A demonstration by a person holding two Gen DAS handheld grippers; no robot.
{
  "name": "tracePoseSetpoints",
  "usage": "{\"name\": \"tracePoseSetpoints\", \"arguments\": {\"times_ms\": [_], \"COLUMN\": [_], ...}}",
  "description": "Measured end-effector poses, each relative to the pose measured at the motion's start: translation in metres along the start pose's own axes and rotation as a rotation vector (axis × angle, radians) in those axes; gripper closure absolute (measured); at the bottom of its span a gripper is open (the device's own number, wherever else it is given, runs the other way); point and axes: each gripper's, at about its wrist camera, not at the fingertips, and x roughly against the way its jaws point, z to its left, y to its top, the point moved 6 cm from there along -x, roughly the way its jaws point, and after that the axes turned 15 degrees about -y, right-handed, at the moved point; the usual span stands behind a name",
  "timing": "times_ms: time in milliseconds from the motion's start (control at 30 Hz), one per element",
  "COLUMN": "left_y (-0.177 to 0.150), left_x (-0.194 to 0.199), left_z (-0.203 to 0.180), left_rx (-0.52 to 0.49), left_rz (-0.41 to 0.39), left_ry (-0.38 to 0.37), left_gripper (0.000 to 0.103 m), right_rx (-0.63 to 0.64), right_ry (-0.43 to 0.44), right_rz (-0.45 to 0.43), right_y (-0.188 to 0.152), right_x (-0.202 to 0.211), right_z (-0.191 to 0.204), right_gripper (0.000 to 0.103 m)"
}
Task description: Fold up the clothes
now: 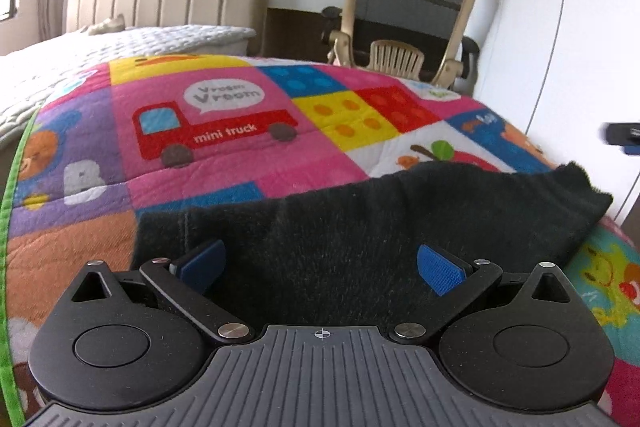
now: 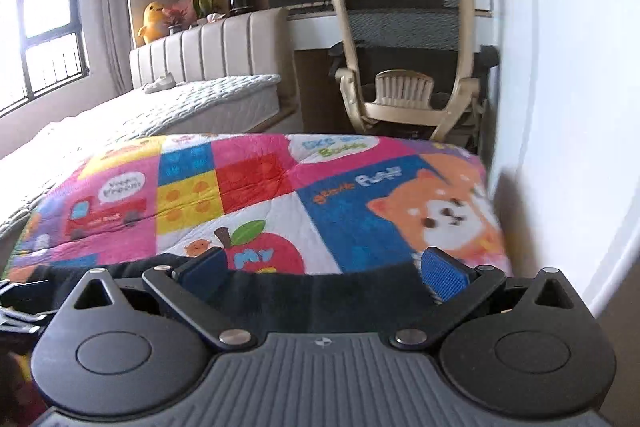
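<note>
Lying flat on quilt [image 1: 224,163] for folding: black garment [image 1: 360,227]. Left tool [image 1: 322,267], right tool [image 2: 324,269]: both spread, poised over its edge.

The blanket [image 1: 240,147] lies on the bed [image 2: 120,123], and the cloth [image 1: 360,227] lies on the near part of the blanket. Behind the blanket, the chair [image 2: 404,67] stands in front of the worktop [image 2: 312,19], with the headboard [image 2: 208,47] to the left of the chair. A toy [image 2: 152,21] sits on the ledge behind the headboard.
</note>
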Motion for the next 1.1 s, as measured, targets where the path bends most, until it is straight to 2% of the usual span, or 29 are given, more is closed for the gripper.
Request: {"name": "tracePoseSetpoints", "arguments": {"times_ms": [200,300,400,700,1100], "left_y": [0.015,0.023,0.028,0.026,0.026], "left_x": [-0.022,-0.038,-0.048,-0.040,-0.040], "left_z": [-0.002,0.001,0.008,0.010,0.010], "left_rx": [-0.068,-0.115,-0.094,-0.109,-0.119], "left_rz": [0.088,0.115,0.100,0.089,0.088], "left_ry": [0.034,0.076,0.086,0.081,0.090], "left_gripper": [0.000,0.000,0.000,0.000,0.000], "right_rx": [0.144,0.192,0.131,0.141,0.145], "right_ry": [0.025,0.014,0.023,0.015,0.016], "right_rz": [-0.030,0.044,0.054,0.063,0.066], "right_y": [-0.008,-0.034,-0.037,-0.046,-0.039], "right_x": [-0.057,-0.078,-0.072,-0.065,-0.071], "right_z": [0.037,0.054,0.050,0.052,0.050], "right_gripper": [0.000,0.000,0.000,0.000,0.000]}}
